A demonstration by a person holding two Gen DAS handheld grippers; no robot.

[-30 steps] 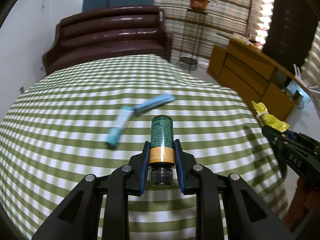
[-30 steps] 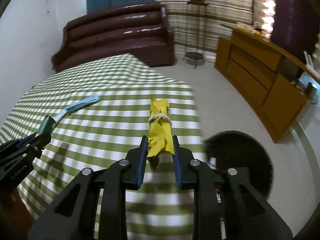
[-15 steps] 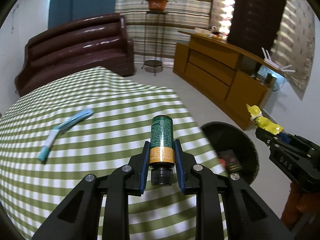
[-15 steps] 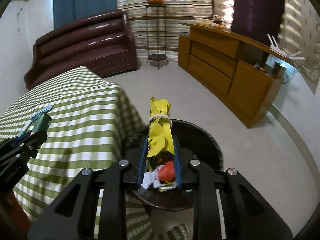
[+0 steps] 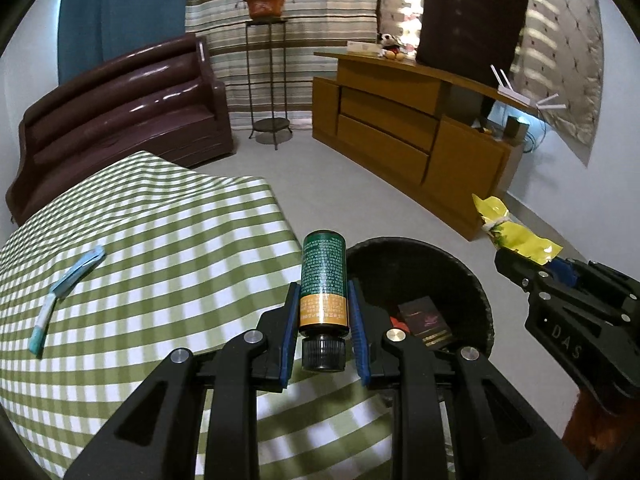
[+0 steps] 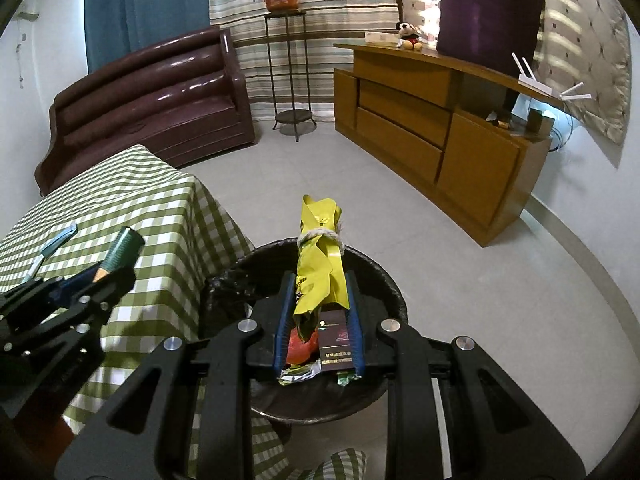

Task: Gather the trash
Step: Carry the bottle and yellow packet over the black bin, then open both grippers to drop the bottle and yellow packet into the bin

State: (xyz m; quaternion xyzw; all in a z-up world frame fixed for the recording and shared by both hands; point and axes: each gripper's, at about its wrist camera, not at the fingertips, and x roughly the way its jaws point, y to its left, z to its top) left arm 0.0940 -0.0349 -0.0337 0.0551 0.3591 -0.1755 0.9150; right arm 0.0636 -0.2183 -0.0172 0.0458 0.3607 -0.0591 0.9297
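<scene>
My left gripper (image 5: 324,330) is clamped on the bottle (image 5: 323,285), my right gripper (image 6: 318,322) on the yellow wrapper (image 6: 320,268); I should centre each above the bin (image 6: 390,280) before letting go.

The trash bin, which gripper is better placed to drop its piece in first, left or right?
Right, probably. The right gripper holds the yellow wrapper directly over the trash bin. The left gripper, clamped on the green bottle, sits at the table's edge, beside the bin.
</scene>
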